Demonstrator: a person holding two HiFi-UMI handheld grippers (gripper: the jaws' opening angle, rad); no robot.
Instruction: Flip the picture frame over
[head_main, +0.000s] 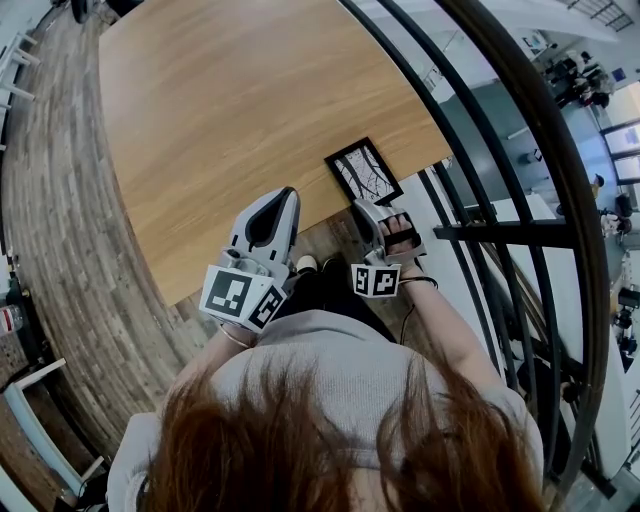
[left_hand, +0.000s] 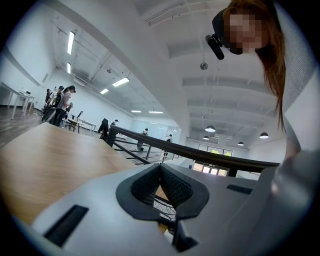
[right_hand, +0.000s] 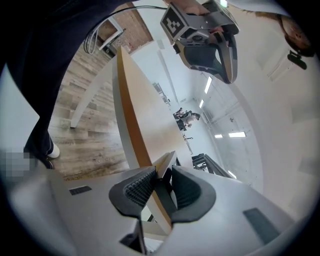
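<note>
The picture frame (head_main: 362, 172), black-edged with a branch drawing facing up, lies flat at the near right corner of the wooden table (head_main: 220, 100). My right gripper (head_main: 361, 208) reaches its near edge. In the right gripper view that gripper (right_hand: 161, 176) is shut on the frame's thin edge (right_hand: 168, 161), which sticks out between the pads beside the table edge (right_hand: 131, 120). My left gripper (head_main: 283, 196) hovers left of the frame at the table's near edge, shut with nothing in it. In the left gripper view its tips (left_hand: 161, 169) meet, and the drawing (left_hand: 163, 204) shows behind them.
A black metal railing (head_main: 480, 150) runs close along the table's right side. Wood-plank floor (head_main: 50, 200) surrounds the table's left and near sides. Several people (left_hand: 57, 102) stand far off across the hall. My left gripper (right_hand: 210, 40) shows at the top of the right gripper view.
</note>
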